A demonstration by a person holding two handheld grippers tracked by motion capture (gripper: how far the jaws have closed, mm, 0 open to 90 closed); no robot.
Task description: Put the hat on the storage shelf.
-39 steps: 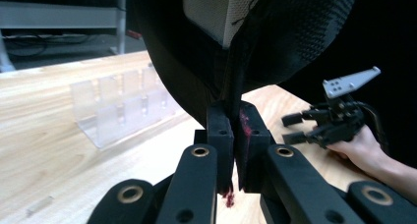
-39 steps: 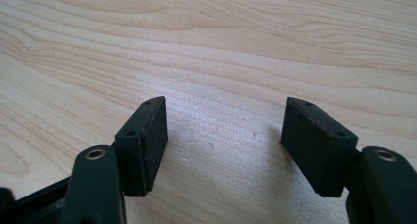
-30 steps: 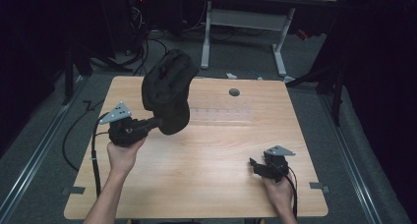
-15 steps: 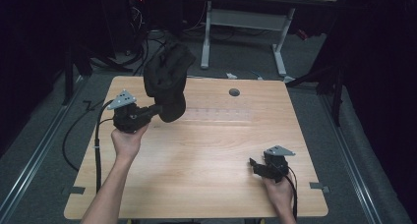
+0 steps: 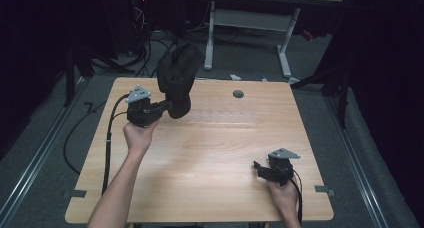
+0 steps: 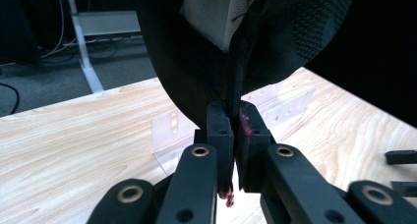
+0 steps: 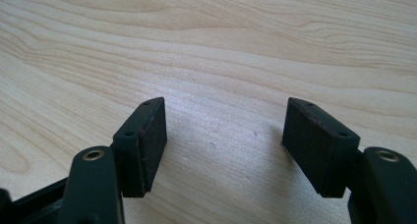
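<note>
Pale grained wood table; left hand-held gripper pinches a black mesh cap; right hand-held gripper gapes empty.

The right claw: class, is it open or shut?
Open. The right claw has its two pads standing wide apart over bare table, with nothing between them.

The left gripper holds up a dark, perhaps fabric cap above the table; the right gripper rests low.
</note>
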